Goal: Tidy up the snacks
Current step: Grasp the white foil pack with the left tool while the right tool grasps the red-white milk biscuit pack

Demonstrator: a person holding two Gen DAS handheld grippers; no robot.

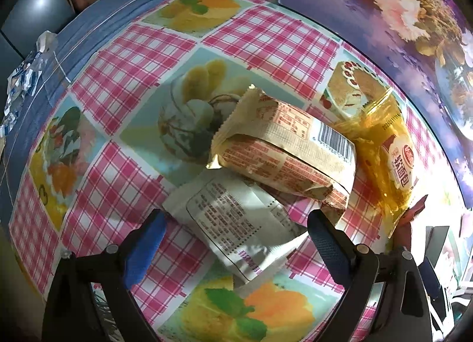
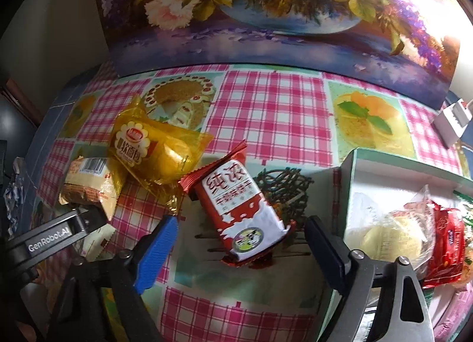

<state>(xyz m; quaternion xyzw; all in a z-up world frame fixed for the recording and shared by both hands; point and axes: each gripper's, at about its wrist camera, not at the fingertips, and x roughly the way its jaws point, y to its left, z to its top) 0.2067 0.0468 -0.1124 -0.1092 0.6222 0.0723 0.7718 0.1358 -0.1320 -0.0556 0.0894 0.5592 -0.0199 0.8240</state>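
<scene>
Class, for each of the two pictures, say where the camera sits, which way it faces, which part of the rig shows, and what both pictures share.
Left wrist: on the left gripper, looking forward and down at a white packet between its open fingers.
Right wrist: on the right gripper, facing a red packet and the box; the left gripper shows at its left edge.
Shared: the yellow bread packet, the beige packet, and the checked tablecloth.

Dim fisheye views, upper-right glare.

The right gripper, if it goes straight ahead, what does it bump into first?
Most likely the red and white snack bar. It lies on the tablecloth right between the open fingers of the right gripper, pointing away from them. Depth is hard to judge here.
</scene>
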